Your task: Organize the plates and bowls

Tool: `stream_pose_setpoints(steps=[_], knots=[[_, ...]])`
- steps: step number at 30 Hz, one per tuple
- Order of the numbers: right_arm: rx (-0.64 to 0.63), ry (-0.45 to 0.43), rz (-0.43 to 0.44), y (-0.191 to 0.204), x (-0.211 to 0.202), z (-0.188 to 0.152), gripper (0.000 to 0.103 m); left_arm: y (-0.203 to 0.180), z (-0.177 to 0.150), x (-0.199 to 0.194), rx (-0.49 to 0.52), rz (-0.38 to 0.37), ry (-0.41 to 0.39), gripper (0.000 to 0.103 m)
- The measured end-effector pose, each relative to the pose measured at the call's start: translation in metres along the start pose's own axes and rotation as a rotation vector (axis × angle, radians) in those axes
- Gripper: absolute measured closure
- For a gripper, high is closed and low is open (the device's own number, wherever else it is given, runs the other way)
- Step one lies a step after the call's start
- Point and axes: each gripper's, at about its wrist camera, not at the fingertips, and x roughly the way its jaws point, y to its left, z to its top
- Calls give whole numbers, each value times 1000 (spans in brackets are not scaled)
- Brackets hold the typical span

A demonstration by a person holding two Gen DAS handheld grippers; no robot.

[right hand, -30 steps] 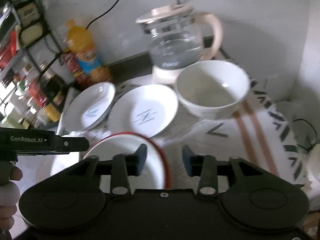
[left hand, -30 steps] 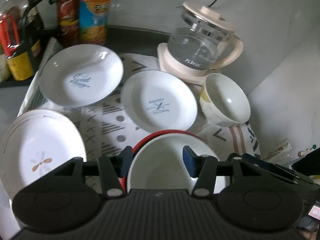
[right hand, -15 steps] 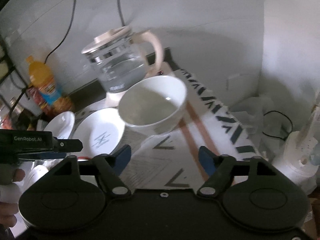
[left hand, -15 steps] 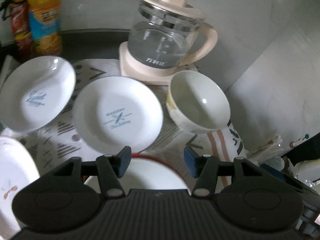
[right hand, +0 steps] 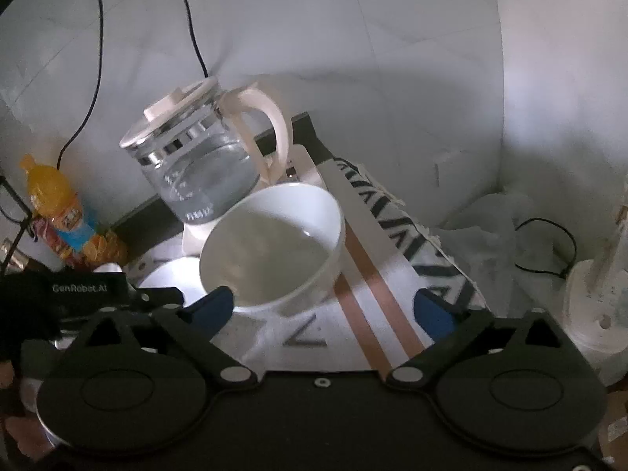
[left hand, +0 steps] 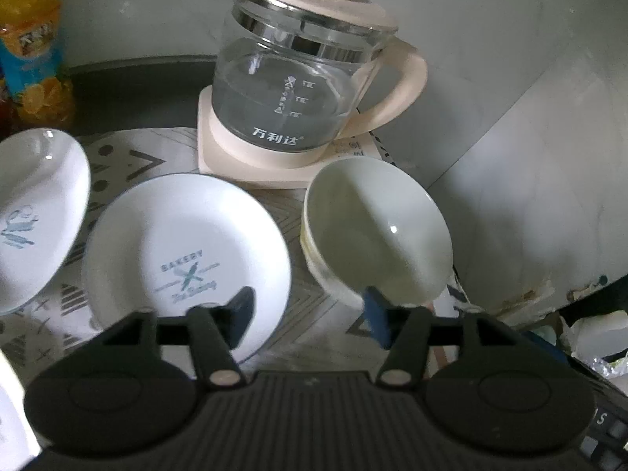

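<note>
A deep white bowl [left hand: 376, 231] stands on the patterned mat [left hand: 129, 161], just in front of the glass kettle. To its left lie a white plate printed BAKERY [left hand: 184, 251] and a second white plate [left hand: 31, 216] at the left edge. My left gripper [left hand: 310, 310] hovers between the BAKERY plate and the bowl. Its jaws are opening with nothing between them. In the right wrist view the bowl [right hand: 274, 247] sits just beyond my right gripper [right hand: 322, 310]. Its jaws are opening wide over the mat [right hand: 384, 259] and hold nothing. Its left fingertip [right hand: 214, 308] lies close to the bowl's near wall.
A glass kettle [left hand: 298, 90] with a cream lid, handle and base stands against the wall behind the bowl. An orange drink bottle [right hand: 55, 204] stands at the far left. Crumpled plastic and a black cable [right hand: 545, 243] lie off the mat's right edge. White walls close in the corner.
Both views have swung to the right, and the red-rimmed bowl has dropped out of sight. The white bowl and kettle are nearer. Both grippers' jaws stand wider apart, the right much wider.
</note>
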Motion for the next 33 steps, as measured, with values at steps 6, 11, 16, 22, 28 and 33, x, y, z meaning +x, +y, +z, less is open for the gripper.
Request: stream_pose_setpoints(steps=[6, 11, 16, 22, 28, 33], knots=[[72, 33, -11, -7, 27, 15, 0, -1, 15, 17, -16, 4, -8, 20], [144, 47, -8, -17, 46, 20, 0, -2, 26, 34, -32, 1, 2, 20], [209, 60, 7, -21, 64, 23, 1, -2, 29, 47, -55, 14, -7, 21], [190, 95, -16, -13, 82, 26, 32, -4, 29, 61, -53, 14, 16, 52], [191, 181, -11, -11, 101, 19, 81, 0, 27, 77, -23, 2, 70, 87], [136, 181, -28, -4, 94, 18, 82, -1, 26, 72, -32, 3, 71, 89]])
